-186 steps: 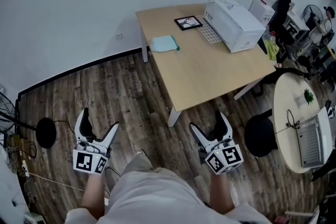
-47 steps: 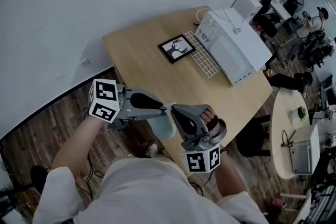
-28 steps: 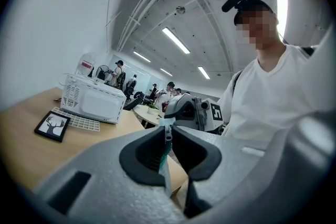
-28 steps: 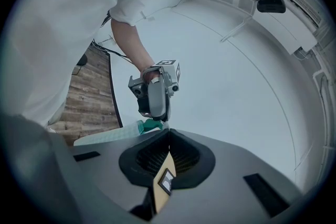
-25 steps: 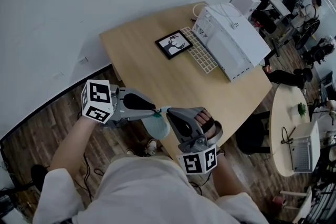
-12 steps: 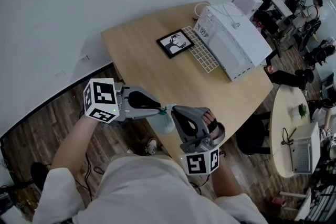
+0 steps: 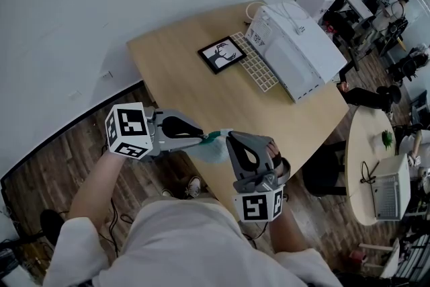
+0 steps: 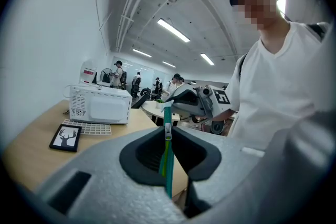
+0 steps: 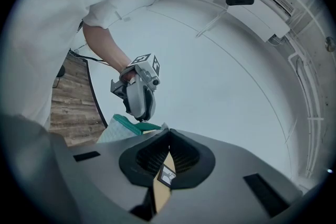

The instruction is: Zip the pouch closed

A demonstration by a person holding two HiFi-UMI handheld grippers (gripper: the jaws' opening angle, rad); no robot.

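My right gripper [image 7: 230, 136] has drawn slightly away from my left gripper [image 7: 200, 138], both pinched shut on the pale mint pouch [image 7: 211, 151] held in the air by the table [image 7: 201, 91] corner, so its teal zip edge now stretches taut between them, which I judge means the zip is closing.

Pouch [image 7: 211, 152]: pale mint fabric with a darker teal zip band along the top edge. I see it lifted off the table [image 7: 181, 77], in the air over the table's near edge, its body hanging below the band. The left gripper [image 7: 203, 138] is clamped on the band at a silver slider [image 8: 167, 134]. The right gripper [image 7: 230, 138] pinches the opposite end. I cannot tell how far the zip is closed.
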